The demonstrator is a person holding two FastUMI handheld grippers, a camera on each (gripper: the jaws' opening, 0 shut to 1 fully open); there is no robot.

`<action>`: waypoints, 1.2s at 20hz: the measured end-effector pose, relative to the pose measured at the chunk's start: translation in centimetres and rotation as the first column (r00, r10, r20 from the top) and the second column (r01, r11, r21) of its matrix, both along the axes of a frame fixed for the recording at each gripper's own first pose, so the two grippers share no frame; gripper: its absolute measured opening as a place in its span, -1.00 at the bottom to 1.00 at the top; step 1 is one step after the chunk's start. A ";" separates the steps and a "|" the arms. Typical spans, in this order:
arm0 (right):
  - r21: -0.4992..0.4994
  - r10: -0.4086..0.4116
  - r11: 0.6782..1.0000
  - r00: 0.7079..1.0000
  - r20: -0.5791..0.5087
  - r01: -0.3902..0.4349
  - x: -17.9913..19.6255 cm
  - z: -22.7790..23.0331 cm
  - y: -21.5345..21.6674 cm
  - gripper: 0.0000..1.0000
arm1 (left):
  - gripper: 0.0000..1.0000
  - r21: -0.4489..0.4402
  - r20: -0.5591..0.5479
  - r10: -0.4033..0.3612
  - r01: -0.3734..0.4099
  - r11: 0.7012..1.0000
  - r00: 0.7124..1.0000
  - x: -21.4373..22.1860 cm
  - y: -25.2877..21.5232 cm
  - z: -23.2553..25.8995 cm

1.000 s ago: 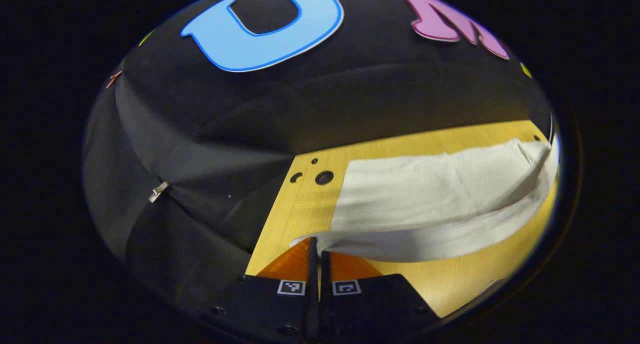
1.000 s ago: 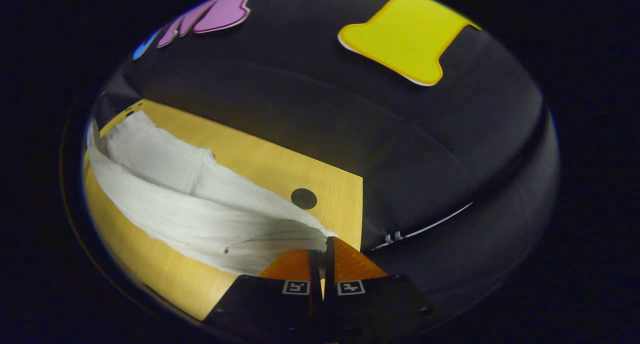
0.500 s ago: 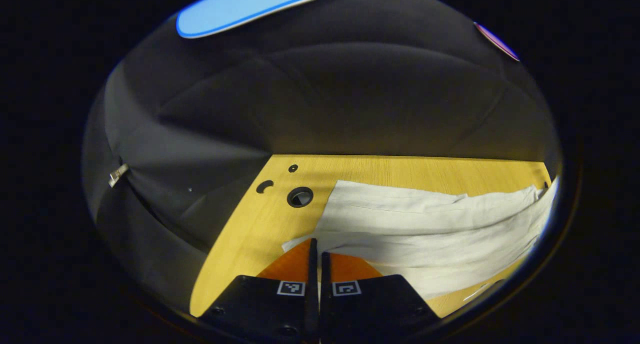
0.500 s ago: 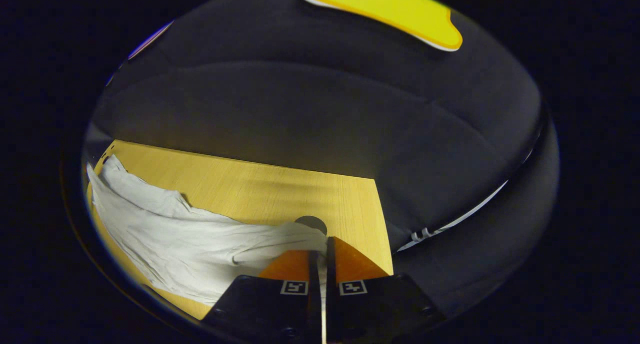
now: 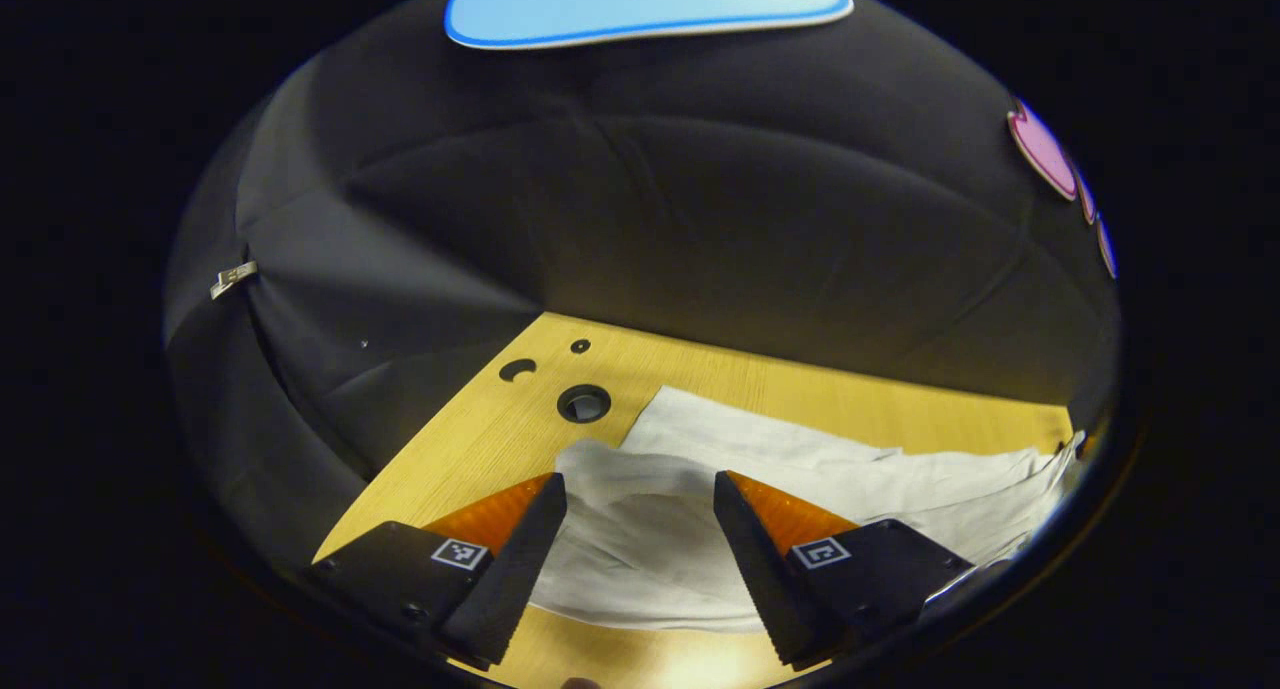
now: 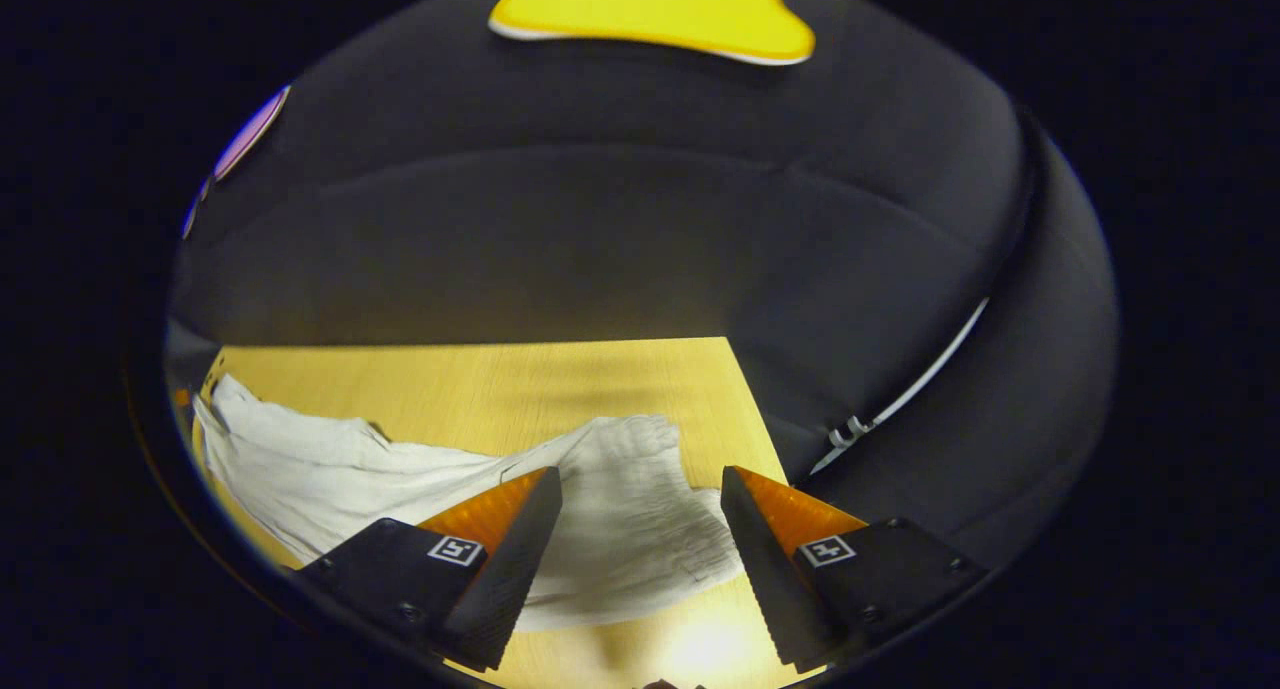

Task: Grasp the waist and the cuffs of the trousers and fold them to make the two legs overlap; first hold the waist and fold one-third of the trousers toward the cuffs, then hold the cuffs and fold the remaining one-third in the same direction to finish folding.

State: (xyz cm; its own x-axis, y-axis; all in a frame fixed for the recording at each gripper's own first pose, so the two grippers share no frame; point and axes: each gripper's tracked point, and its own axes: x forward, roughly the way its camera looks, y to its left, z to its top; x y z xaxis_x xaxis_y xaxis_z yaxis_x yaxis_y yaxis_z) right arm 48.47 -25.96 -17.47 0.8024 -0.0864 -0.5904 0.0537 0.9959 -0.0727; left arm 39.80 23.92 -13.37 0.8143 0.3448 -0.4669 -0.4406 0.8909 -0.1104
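Left gripper view: trousers (image 5: 650,544) lie flat between spread left gripper (image 5: 638,539); right gripper (image 6: 640,539) likewise spread.

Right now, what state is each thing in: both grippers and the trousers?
left gripper: open, holding nothing.
right gripper: open, holding nothing.
trousers: white, lying loose and wrinkled on the table, one layer folded over another, between the open fingers in both views.
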 end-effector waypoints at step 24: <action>0.119 -0.253 0.959 0.966 -0.058 0.259 -2.5 -6.6 -3.0 0.96 | 0.92 -0.039 0.140 0.049 -0.044 0.998 0.989 -14.8 -9.0 5.8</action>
